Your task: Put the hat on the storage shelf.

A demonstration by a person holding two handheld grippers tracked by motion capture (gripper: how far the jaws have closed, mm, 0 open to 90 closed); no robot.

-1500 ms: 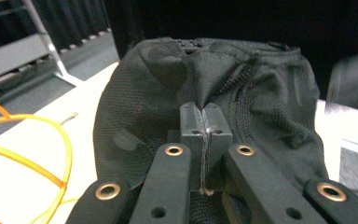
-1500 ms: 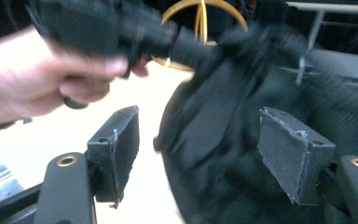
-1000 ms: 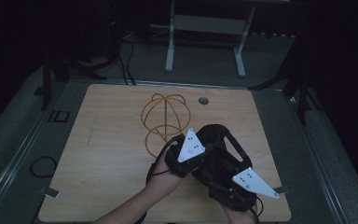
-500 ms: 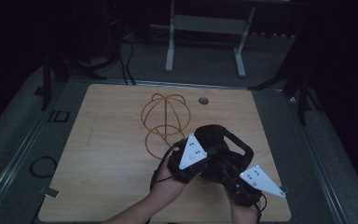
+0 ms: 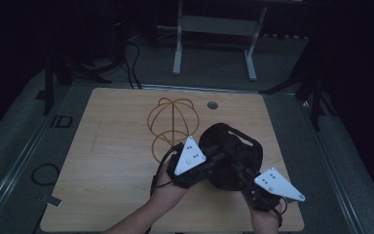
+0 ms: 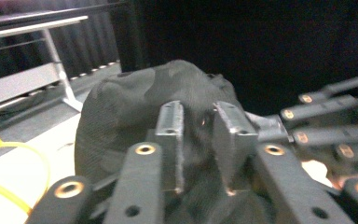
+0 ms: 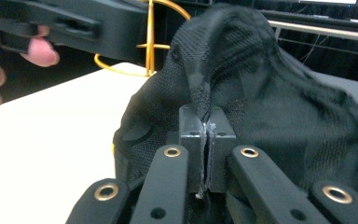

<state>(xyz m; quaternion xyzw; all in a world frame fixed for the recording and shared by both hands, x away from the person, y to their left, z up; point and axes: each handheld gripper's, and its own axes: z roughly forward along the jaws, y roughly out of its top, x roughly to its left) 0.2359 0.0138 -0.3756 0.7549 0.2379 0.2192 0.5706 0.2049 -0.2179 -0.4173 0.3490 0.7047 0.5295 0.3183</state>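
A black mesh cap (image 5: pixel 231 151) is held just above the wooden table (image 5: pixel 107 146) between both grippers. My left gripper (image 5: pixel 213 160) comes at it from the left; in the left gripper view its jaws (image 6: pixel 199 144) stand close together with cap (image 6: pixel 121 107) fabric bunched between them. From the near right, my right gripper (image 5: pixel 241 171) is shut on a fold of the cap (image 7: pixel 261 93), with its jaws (image 7: pixel 206 140) pressed tight. A yellow wire globe stand (image 5: pixel 173 122) stands just behind the cap.
A round grommet hole (image 5: pixel 213 105) sits near the table's far edge. A grey metal frame (image 5: pixel 214 29) stands on the floor beyond. A cable loop (image 5: pixel 44 173) lies on the floor at left. The table's left half is bare wood.
Both grippers keep hold of the cap. The right gripper has drifted a little to the right, and the cap sits slightly more spread between them.
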